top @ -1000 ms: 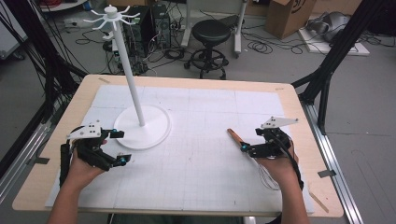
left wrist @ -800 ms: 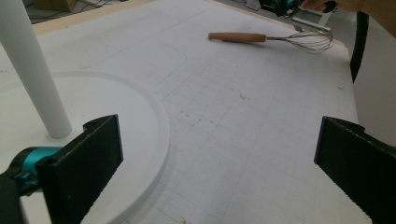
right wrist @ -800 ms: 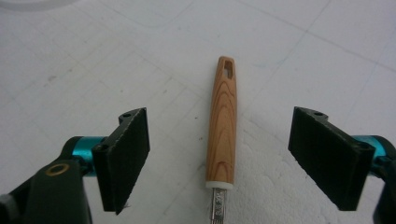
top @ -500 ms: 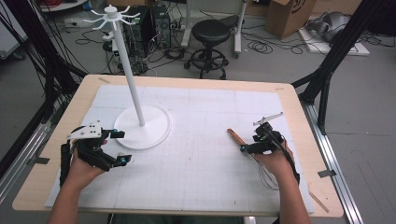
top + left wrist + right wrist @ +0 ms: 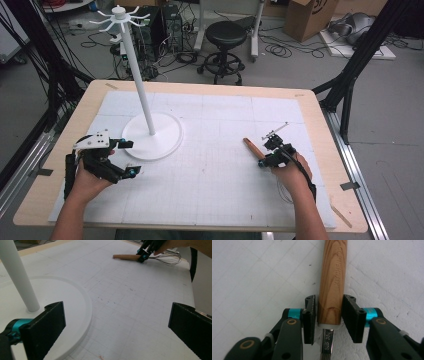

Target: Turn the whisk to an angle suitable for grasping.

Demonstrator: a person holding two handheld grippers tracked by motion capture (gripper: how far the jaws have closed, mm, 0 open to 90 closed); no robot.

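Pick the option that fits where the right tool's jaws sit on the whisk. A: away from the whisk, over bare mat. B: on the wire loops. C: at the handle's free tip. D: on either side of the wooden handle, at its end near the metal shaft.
D: in the right gripper view, the right tool has its jaws flanking the whisk's wooden handle just above the metal shaft.

Both forearms reach in from six o'clock, the left hand-held gripper [image 5: 125,157] low at eight o'clock with its jaws spread wide and pointing toward three o'clock, the right hand-held gripper [image 5: 263,159] at four o'clock, jaws nearly closed, angled toward ten o'clock.
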